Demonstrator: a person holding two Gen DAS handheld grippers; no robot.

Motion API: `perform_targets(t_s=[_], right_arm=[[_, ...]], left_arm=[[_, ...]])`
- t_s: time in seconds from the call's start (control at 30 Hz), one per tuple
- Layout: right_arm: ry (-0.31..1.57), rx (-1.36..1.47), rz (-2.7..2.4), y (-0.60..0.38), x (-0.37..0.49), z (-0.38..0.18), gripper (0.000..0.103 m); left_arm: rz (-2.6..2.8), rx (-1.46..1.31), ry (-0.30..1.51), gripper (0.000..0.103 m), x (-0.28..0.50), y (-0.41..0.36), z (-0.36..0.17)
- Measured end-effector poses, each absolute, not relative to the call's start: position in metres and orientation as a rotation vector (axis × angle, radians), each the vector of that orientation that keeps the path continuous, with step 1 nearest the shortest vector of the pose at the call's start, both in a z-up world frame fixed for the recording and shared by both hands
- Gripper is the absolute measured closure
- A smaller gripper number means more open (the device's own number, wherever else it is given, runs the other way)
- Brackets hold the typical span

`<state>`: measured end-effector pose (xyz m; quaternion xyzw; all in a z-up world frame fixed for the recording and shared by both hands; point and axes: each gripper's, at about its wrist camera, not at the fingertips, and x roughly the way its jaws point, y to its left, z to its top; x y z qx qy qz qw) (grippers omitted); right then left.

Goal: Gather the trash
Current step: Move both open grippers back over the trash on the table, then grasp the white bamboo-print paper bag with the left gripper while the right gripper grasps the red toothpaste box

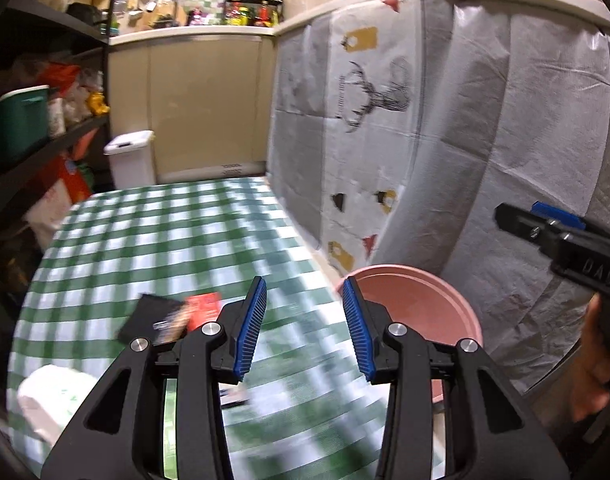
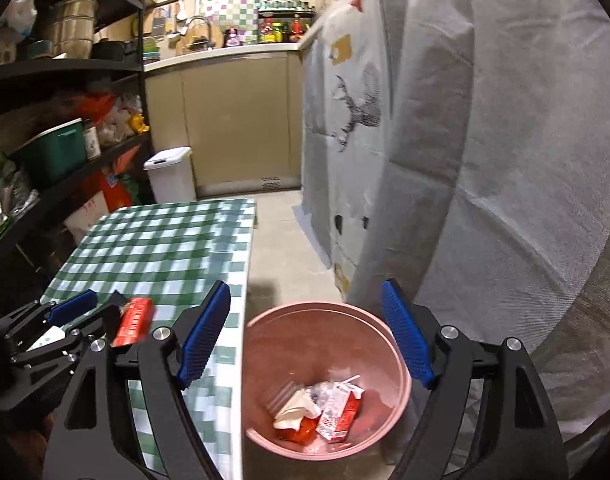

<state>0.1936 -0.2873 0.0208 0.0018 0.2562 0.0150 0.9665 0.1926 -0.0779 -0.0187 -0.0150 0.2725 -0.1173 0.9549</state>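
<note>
A pink bin [image 2: 265,364] stands on the floor beside the checked table [image 2: 165,240]. In it lie a red and white carton [image 2: 339,414], crumpled paper [image 2: 297,408] and something red. My right gripper [image 2: 307,336] is open and empty above the bin. My left gripper [image 1: 303,324] is open and empty over the table's right part, with the bin [image 1: 417,304] just right of it. On the table lie a red packet [image 1: 203,308], also in the right wrist view [image 2: 135,320], a black item [image 1: 149,316] and a white crumpled bag [image 1: 53,404].
A cloth-covered unit [image 2: 465,160] rises right of the bin. A white lidded bin [image 2: 171,176] stands past the table's far end. Dark shelves [image 2: 45,140] with boxes run along the left. Beige cabinets [image 2: 237,120] close the back.
</note>
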Motion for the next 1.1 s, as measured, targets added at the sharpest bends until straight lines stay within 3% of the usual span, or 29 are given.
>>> perform_targets(t_s=[0.23,0.43,0.6,0.8,1.1], right_arm=[[0.485,-0.008,0.093,-0.242,0.176,0.029,0.027],[0.52,0.028,0.157,-0.197,0.172,0.011,0.028],[0.551,0.025,0.214,-0.16,0.173,-0.009,0.029],[0.594,0.028,0.257,-0.136,0.176,-0.028,0.029],[0.652,-0.01,0.296,-0.118,0.189,-0.05,0.029]], left_arm=[[-0.112,-0.052,0.552,0.06,0.166,-0.005,-0.022],[0.026,-0.086,0.561,0.047,0.142,0.051,-0.028],[0.131,-0.167,0.589,0.02,0.126,0.089,-0.042],[0.12,-0.156,0.638,0.013,0.118,0.092,-0.061],[0.147,-0.086,0.745,0.013,0.137,0.085,-0.095]])
